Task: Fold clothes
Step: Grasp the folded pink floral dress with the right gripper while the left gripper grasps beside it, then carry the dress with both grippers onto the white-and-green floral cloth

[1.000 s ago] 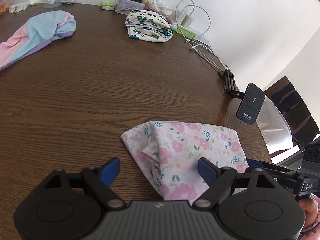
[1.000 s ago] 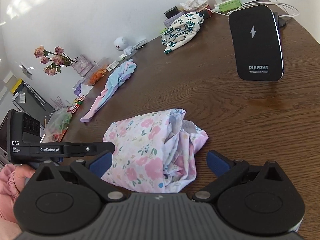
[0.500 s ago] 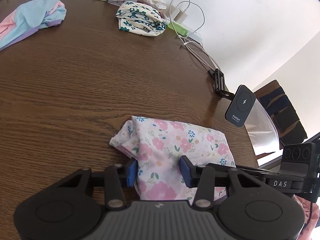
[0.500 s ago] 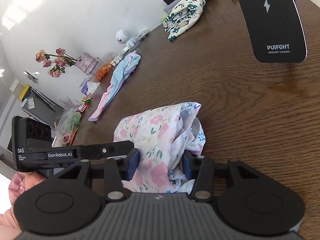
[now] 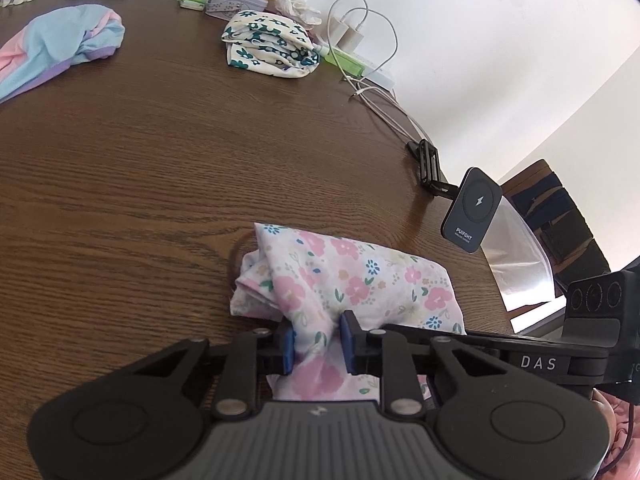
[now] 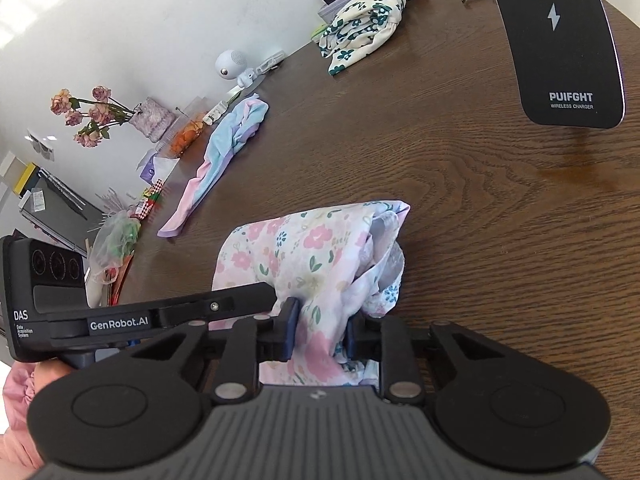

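A folded pink floral garment (image 5: 352,276) lies on the dark wooden table (image 5: 140,168), near its front edge. My left gripper (image 5: 316,340) is shut on the garment's near edge. My right gripper (image 6: 318,332) is shut on the same garment (image 6: 304,248) from the other side, next to its bunched open end. The left gripper's body (image 6: 120,316) shows at the left of the right wrist view, and the right gripper's body (image 5: 560,352) at the right of the left wrist view.
A folded white garment with green flowers (image 5: 272,48) and a pastel blue-pink garment (image 5: 52,48) lie farther back. A black wireless charger (image 5: 472,208) stands on a clamp at the table's right edge. Cables, chargers (image 5: 368,64) and small clutter line the far wall.
Both grippers went from open to shut on the pink floral garment, pinching its near edge into a bunch. Both cameras have tilted and moved slightly closer to it.
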`<state>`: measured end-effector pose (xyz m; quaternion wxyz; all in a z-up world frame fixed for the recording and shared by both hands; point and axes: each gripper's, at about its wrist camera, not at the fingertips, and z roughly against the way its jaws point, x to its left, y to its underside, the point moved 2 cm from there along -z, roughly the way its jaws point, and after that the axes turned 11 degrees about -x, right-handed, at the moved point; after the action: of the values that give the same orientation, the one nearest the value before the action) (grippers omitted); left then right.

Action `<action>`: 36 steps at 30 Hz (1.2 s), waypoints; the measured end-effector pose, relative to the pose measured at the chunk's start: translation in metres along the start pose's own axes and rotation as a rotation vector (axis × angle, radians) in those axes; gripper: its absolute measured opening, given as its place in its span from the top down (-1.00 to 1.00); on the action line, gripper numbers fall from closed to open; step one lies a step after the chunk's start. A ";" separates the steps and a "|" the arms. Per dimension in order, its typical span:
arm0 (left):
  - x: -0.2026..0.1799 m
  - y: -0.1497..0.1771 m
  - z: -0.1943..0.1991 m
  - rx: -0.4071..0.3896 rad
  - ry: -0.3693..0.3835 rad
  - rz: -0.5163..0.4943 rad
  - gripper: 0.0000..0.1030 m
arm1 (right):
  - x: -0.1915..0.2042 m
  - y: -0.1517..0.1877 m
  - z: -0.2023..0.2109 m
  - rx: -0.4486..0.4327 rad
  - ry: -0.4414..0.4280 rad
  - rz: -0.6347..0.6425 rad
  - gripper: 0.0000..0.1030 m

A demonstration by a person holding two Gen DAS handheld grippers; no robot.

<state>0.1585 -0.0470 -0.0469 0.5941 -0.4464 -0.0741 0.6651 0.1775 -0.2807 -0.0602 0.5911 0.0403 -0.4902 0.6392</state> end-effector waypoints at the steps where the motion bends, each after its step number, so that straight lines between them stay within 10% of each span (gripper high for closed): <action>1: 0.001 -0.001 0.002 -0.005 0.008 0.006 0.66 | 0.003 0.000 0.001 -0.006 0.002 0.003 0.64; 17: -0.003 -0.063 0.033 -0.142 0.053 -0.053 0.68 | 0.057 -0.055 -0.003 -0.076 -0.016 0.099 0.65; 36: -0.008 -0.285 -0.052 -0.259 0.040 -0.122 0.69 | 0.075 -0.269 -0.089 -0.189 0.040 0.171 0.65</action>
<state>0.4000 0.0039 0.1059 0.5720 -0.5272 -0.1746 0.6036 0.4159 -0.2150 0.0970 0.5453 -0.0705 -0.5379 0.6390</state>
